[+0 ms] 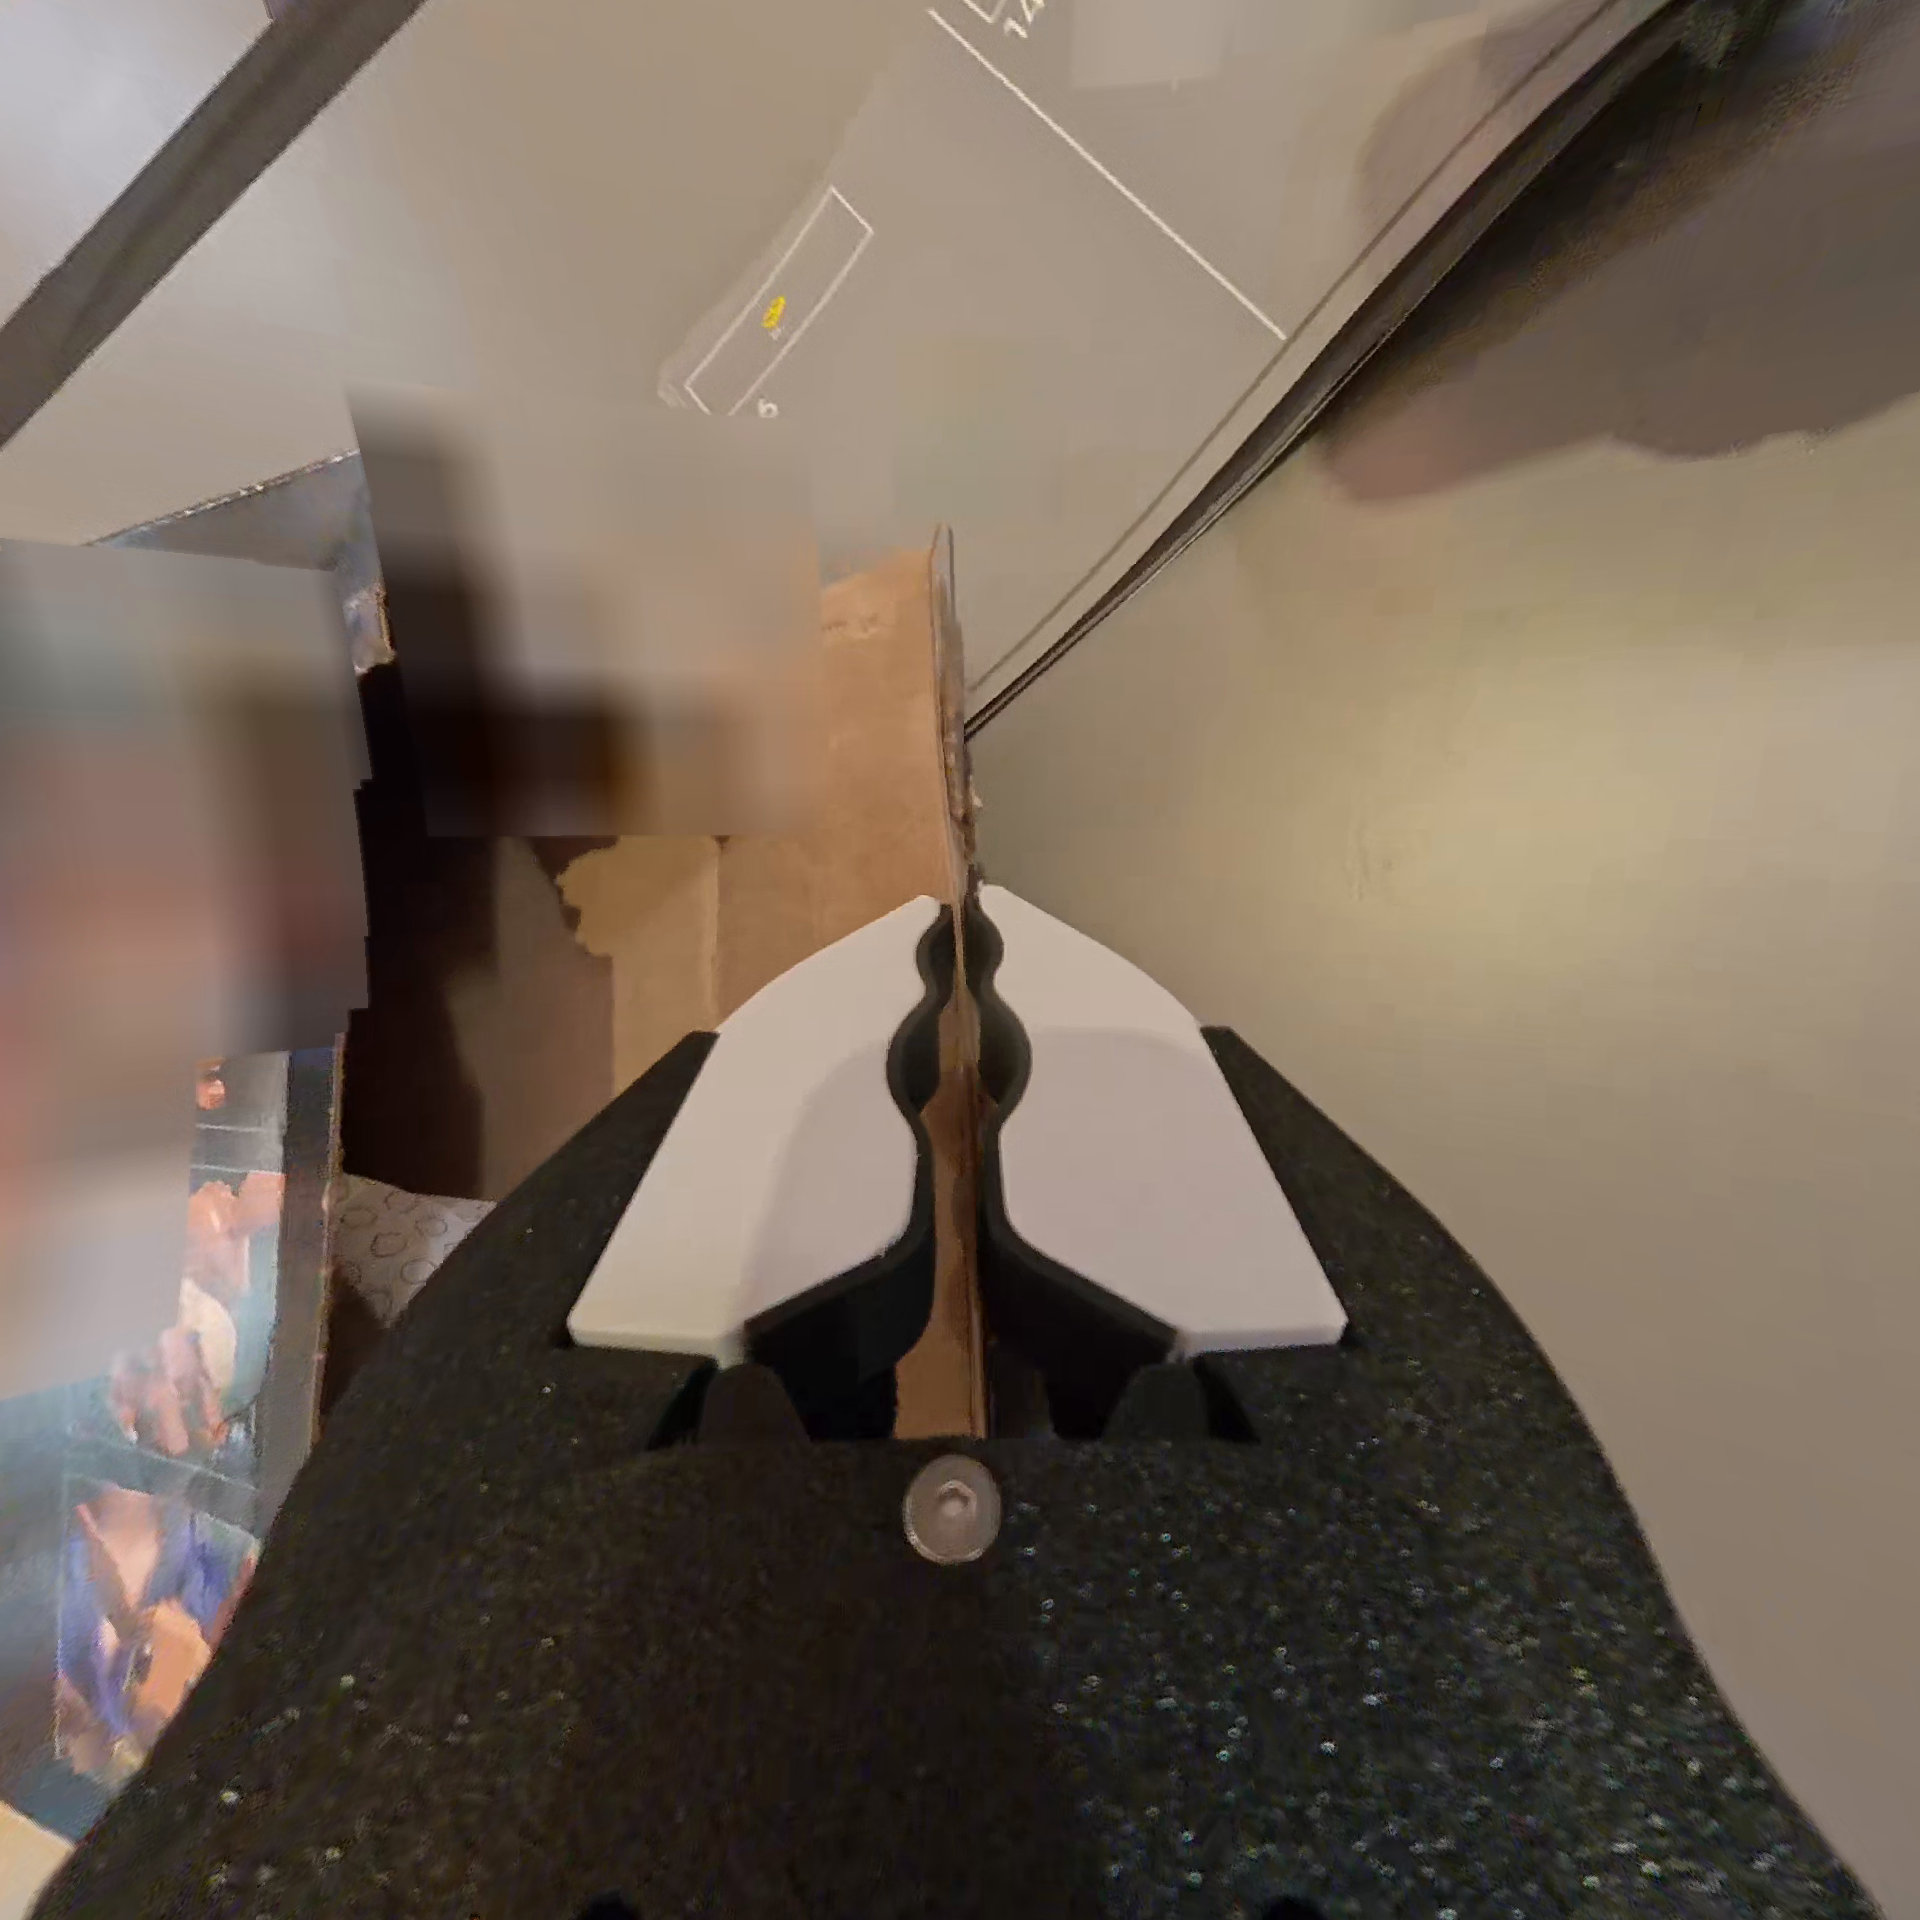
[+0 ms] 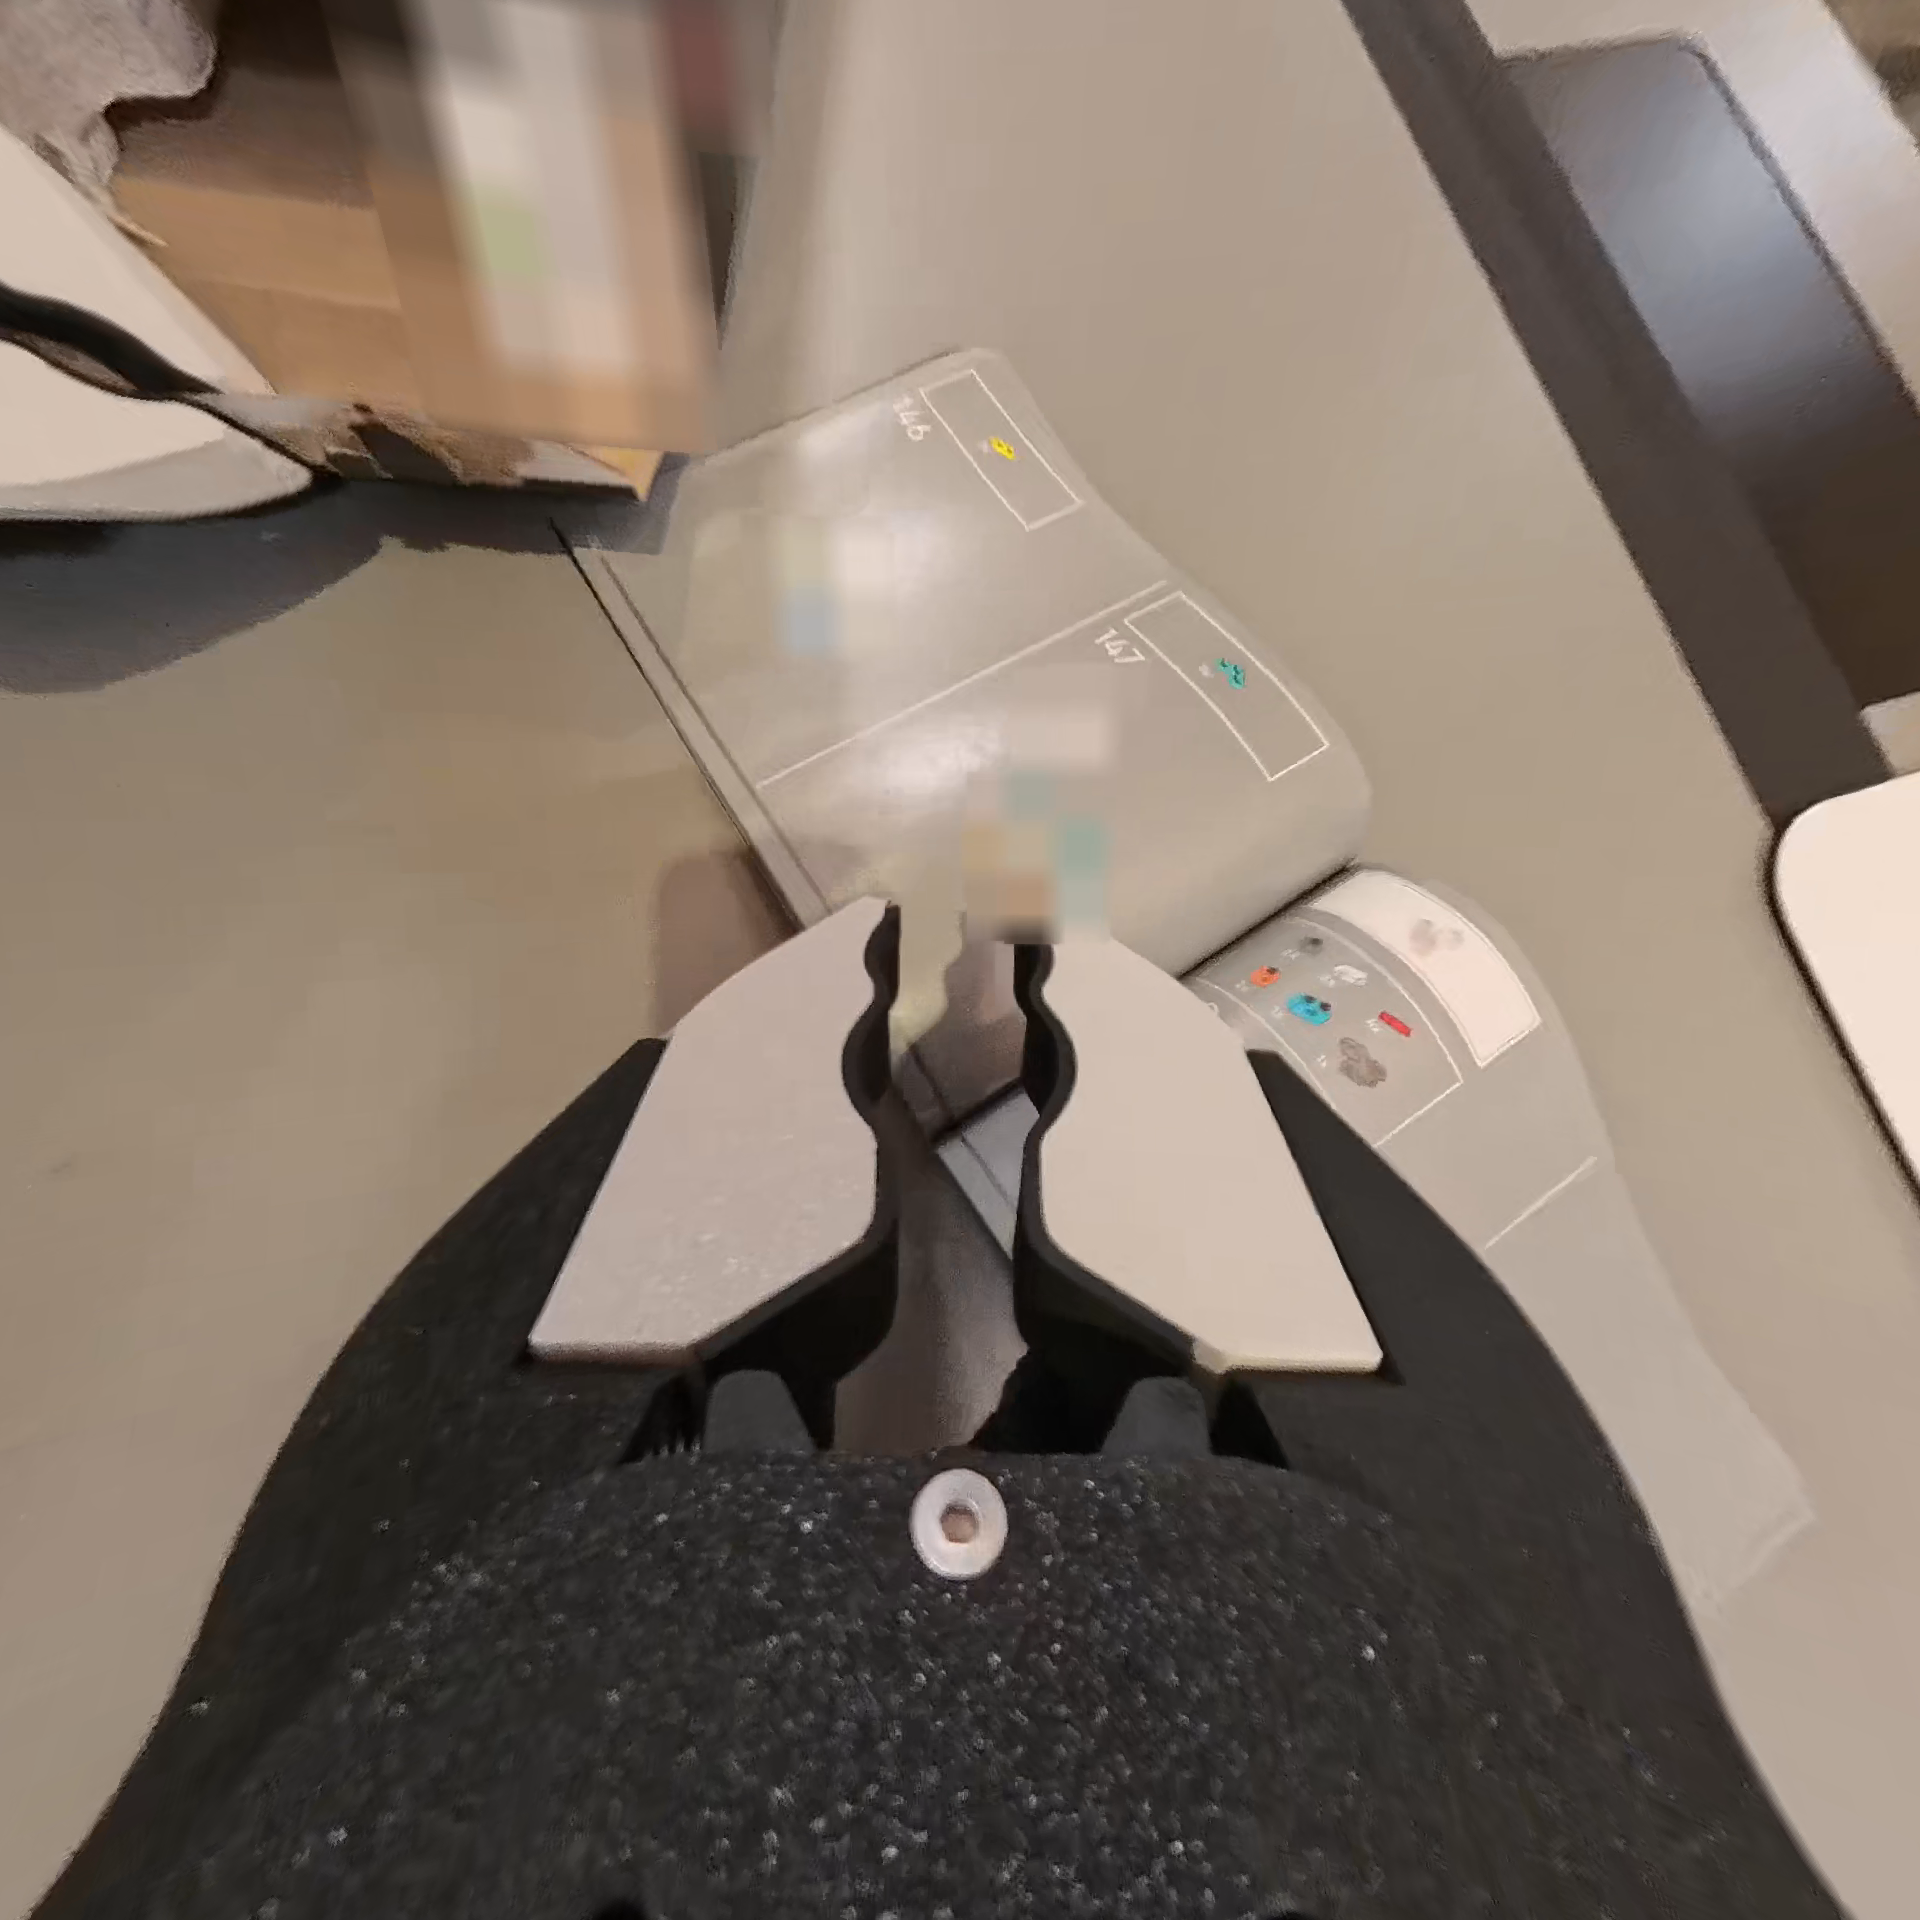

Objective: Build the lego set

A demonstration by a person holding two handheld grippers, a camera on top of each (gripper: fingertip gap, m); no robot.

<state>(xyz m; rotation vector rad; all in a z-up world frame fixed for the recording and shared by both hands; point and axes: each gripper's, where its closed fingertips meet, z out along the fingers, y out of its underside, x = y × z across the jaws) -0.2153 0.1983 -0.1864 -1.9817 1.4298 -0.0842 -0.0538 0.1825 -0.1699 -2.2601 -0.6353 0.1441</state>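
- Beneath both tongs spreads the large grey matte table [image 2: 312,935], bare to the left of the right gripper.
- Ahead of the right gripper [image 2: 956,935] lies the open grey glossy instruction booklet [image 2: 935,644], its pages curling; the gripper's fingers stand slightly apart over the booklet's near edge, and whether they pinch a page cannot be told.
- Left of and ahead of the left gripper [image 1: 961,914] stands the opened brown cardboard lego box [image 1: 769,914] with printed colour sides.
- The left gripper is clamped on that box's thin upright flap.
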